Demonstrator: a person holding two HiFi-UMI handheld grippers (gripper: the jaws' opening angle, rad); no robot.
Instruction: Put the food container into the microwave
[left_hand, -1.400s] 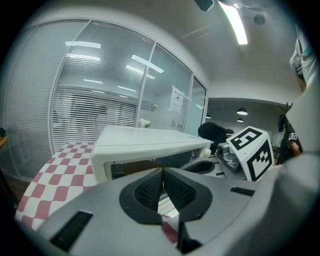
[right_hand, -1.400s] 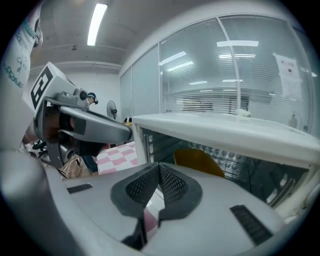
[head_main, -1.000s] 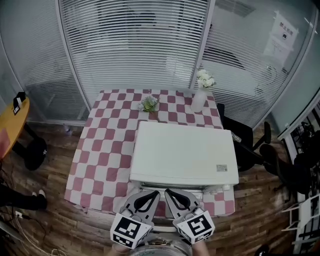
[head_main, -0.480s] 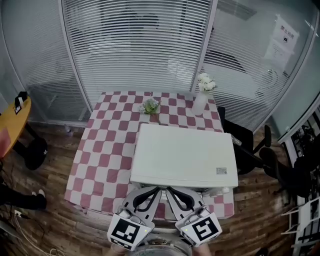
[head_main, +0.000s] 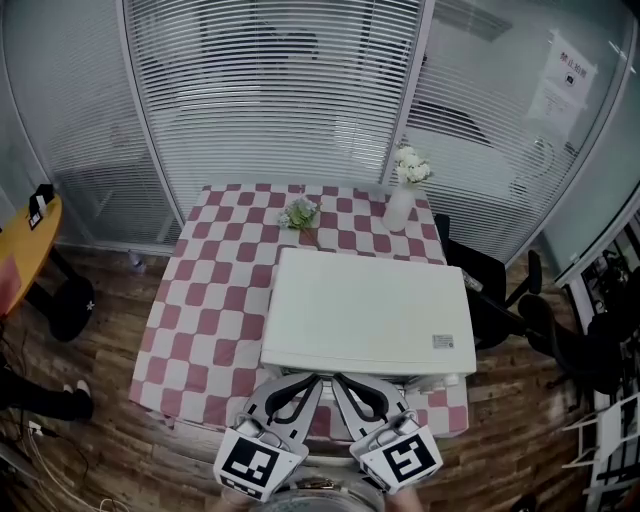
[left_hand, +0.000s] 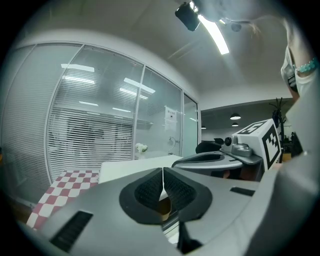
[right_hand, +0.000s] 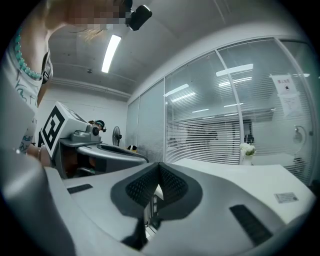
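- Well, both grippers are hanging low at the near edge of the surface (head_main: 205, 310) (a red-and-white checked cloth is covering it), side by side just in front of the microwave (head_main: 365, 310).
- The left gripper (head_main: 311, 381) is holding its jaws pressed together, the ribbed pads meeting along a thin line with nothing between them.
- The right gripper (head_main: 339, 381) is doing the same: jaws closed tip to tip, gripping nothing.
- The food container is not showing in any view. I am not finding it on the cloth, on top of the microwave or in either gripper, so I cannot say where it is sitting.
- The microwave is standing as a plain white box with its front turned toward the person, and from above I am not able to tell whether its door is open.
- Judging from the task alone, the container is probably going to be light and thin-walled, smooth enough to slip, and apt to flex or spill if squeezed hard. Taking it by a firm rim or by opposite side walls, kept level, is looking like the safer hold.
- Behind the microwave, a vase of white flowers (head_main: 400, 195) and a small plant (head_main: 298, 210) are standing well clear.
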